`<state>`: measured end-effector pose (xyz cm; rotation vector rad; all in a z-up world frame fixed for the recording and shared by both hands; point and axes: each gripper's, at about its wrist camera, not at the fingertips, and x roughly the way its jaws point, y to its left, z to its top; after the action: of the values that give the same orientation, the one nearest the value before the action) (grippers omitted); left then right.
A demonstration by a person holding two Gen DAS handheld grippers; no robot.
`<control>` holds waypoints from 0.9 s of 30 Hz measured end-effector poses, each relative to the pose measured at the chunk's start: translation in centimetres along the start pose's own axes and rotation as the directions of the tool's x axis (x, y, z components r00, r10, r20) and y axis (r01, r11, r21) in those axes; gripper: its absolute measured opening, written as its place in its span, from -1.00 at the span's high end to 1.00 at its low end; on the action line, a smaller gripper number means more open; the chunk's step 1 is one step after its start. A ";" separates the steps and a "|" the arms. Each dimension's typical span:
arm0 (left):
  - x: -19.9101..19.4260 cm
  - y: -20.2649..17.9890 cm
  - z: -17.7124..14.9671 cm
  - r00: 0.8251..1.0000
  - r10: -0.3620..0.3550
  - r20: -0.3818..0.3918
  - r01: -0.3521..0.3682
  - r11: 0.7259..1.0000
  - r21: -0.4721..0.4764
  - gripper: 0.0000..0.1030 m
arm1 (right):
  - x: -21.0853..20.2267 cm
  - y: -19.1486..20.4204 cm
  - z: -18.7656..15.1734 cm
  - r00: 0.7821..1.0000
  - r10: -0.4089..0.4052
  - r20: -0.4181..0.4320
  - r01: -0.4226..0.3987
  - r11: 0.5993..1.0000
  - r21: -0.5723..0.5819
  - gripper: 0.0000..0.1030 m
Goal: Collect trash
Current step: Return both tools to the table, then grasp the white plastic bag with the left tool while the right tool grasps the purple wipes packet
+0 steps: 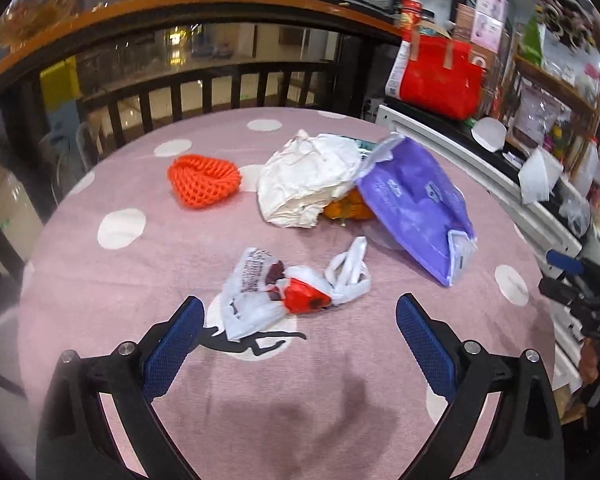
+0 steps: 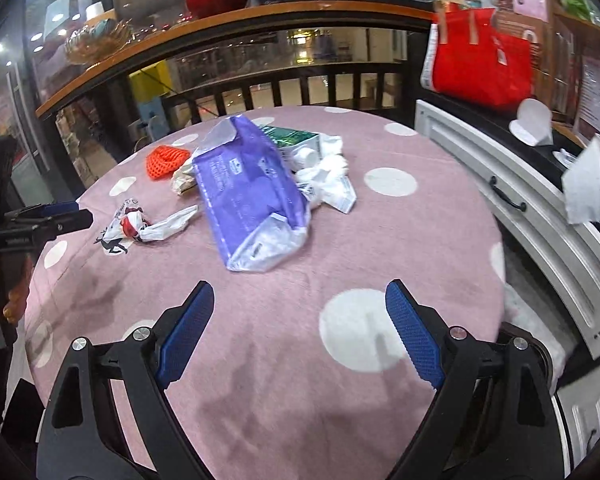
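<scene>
On the pink, white-dotted tabletop [image 1: 112, 272] the trash lies scattered. A knotted white plastic bag [image 1: 296, 284] with dark print too blurred to read sits just ahead of the left tool [image 1: 300, 344], whose blue pads stand wide apart, gripping nothing. The purple package [image 2: 252, 196] runs from far left to near right, its torn end nearest the right tool [image 2: 300, 332], likewise released. Its label is unreadable. An orange foam net [image 1: 204, 180] lies far left. Only the right view shows a green carton [image 2: 292, 138] behind the package; only the left shows crumpled white paper [image 1: 308, 180] fully.
</scene>
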<state>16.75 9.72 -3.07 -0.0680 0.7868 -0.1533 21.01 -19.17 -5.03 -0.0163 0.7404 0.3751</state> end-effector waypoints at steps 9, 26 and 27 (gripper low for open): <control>4.9 2.2 1.3 0.996 -0.003 -0.086 0.000 1.000 -0.028 -0.74 | 3.9 0.5 2.8 0.999 0.032 -0.043 -0.032 0.999 -0.008 -0.68; 4.7 3.3 0.4 0.986 -0.137 -0.098 0.124 0.985 -0.121 0.72 | 10.6 -0.3 5.7 0.990 0.071 -0.124 -0.072 0.997 -0.001 0.54; 4.4 3.3 0.2 0.986 -0.139 -0.093 0.127 0.984 -0.124 0.73 | 10.1 0.1 5.6 0.991 0.071 -0.114 -0.073 0.997 -0.013 0.60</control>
<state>20.35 12.22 -6.37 -0.2266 0.8930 -0.2382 31.52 -14.97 -7.54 -0.0278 0.8521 0.4518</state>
